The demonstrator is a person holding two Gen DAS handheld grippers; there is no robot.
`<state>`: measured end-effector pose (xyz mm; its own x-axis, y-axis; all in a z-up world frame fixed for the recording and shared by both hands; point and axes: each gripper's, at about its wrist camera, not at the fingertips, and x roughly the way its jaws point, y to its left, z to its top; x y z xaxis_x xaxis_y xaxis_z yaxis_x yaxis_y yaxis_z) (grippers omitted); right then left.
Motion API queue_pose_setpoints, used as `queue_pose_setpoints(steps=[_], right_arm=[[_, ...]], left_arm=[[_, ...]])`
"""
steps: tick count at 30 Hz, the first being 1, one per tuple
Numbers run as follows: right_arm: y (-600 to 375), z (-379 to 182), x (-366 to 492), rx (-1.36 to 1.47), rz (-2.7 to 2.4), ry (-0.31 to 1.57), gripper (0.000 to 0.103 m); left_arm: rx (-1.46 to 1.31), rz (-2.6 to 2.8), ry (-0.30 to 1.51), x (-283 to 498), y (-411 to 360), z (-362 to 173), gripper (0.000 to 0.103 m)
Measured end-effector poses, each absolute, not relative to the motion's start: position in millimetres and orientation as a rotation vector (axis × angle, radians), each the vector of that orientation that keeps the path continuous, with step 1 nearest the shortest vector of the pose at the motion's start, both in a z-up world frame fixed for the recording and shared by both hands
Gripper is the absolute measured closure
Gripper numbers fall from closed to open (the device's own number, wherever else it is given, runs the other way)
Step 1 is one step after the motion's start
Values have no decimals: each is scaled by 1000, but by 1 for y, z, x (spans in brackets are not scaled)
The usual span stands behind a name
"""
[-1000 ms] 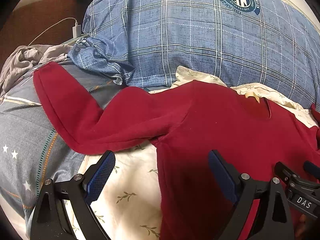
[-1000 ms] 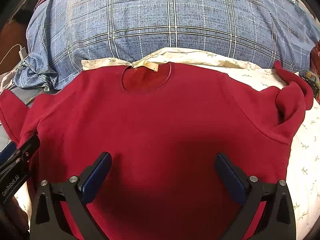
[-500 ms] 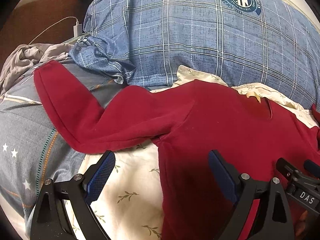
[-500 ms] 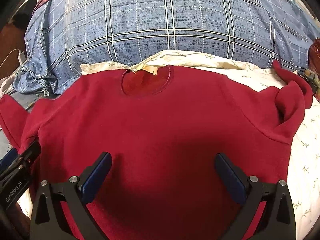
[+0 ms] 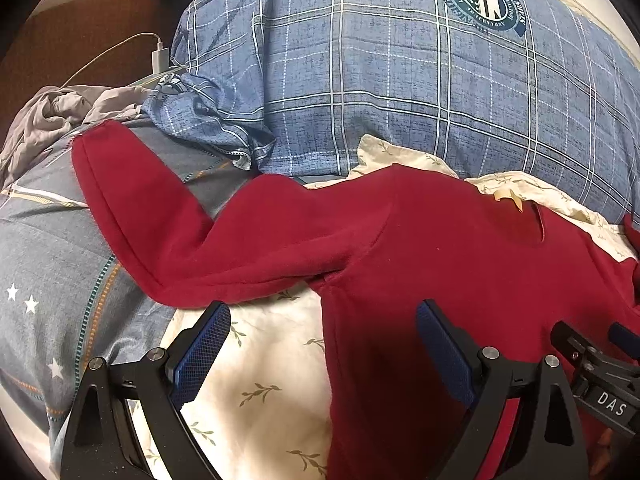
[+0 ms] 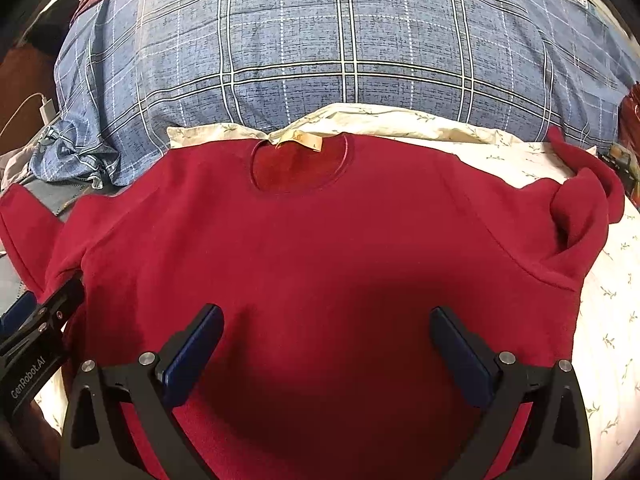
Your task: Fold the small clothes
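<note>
A dark red long-sleeved sweater (image 6: 320, 248) lies flat on the bed, neck hole and tan label (image 6: 300, 141) at the far side. Its left sleeve (image 5: 168, 240) stretches out to the left over a grey-blue cover. Its right sleeve (image 6: 580, 208) is crumpled and folded back on itself. My left gripper (image 5: 324, 344) is open and empty above the sweater's left side edge, under the armpit. My right gripper (image 6: 326, 344) is open and empty above the middle of the sweater's body. Each gripper shows at the edge of the other's view.
A big blue plaid pillow (image 6: 340, 48) lies right behind the sweater. A cream sheet with a leaf print (image 5: 260, 380) covers the bed. A grey-blue starred cover (image 5: 44, 280), grey crumpled cloth (image 5: 52, 112) and a white charger with cable (image 5: 160, 58) are at the left.
Both views have shifted slightly, so the sweater sits a little lower in frame. Both grippers stay open and empty. The sweater has not moved.
</note>
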<state>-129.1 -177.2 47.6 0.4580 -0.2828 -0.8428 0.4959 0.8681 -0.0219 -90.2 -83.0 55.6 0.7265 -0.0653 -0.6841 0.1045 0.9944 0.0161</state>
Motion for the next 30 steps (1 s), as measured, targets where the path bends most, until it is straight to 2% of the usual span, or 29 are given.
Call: queue_pose_setpoints(steps=[6, 11, 16, 21, 22, 23, 24, 25, 26, 27, 28, 29, 30], right_arm=[[-176, 42, -126, 234, -479, 996, 0], [-177, 43, -123, 233, -454, 1001, 0], [-175, 42, -124, 247, -431, 1005, 0], [-173, 40, -123, 228, -426, 1016, 0], [-173, 40, -122, 228, -422, 1021, 0], [-174, 40, -122, 228, -420, 1023, 0], [-174, 41, -122, 229, -417, 1024, 0], [-175, 41, -122, 233, -413, 1025, 0], [-175, 41, -122, 238, -410, 1025, 0], [-176, 42, -123, 242, -408, 1025, 0], [-177, 42, -123, 247, -405, 1026, 0], [-178, 43, -124, 250, -403, 1026, 0], [-179, 43, -124, 253, -401, 1026, 0]], left_arm=[[41, -74, 730, -91, -71, 68, 13], [50, 120, 667, -74, -24, 97, 13], [101, 385, 604, -30, 29, 122, 12], [101, 545, 679, 29, 68, 117, 14], [73, 558, 708, 41, 77, 112, 20], [56, 564, 731, 51, 83, 107, 30], [68, 580, 744, 60, 84, 101, 29], [133, 594, 710, 65, 78, 99, 35], [159, 567, 695, 70, 72, 98, 47], [172, 549, 685, 73, 69, 96, 51], [174, 534, 678, 75, 66, 96, 69], [153, 497, 677, 76, 63, 98, 97], [118, 451, 695, 78, 64, 100, 95]])
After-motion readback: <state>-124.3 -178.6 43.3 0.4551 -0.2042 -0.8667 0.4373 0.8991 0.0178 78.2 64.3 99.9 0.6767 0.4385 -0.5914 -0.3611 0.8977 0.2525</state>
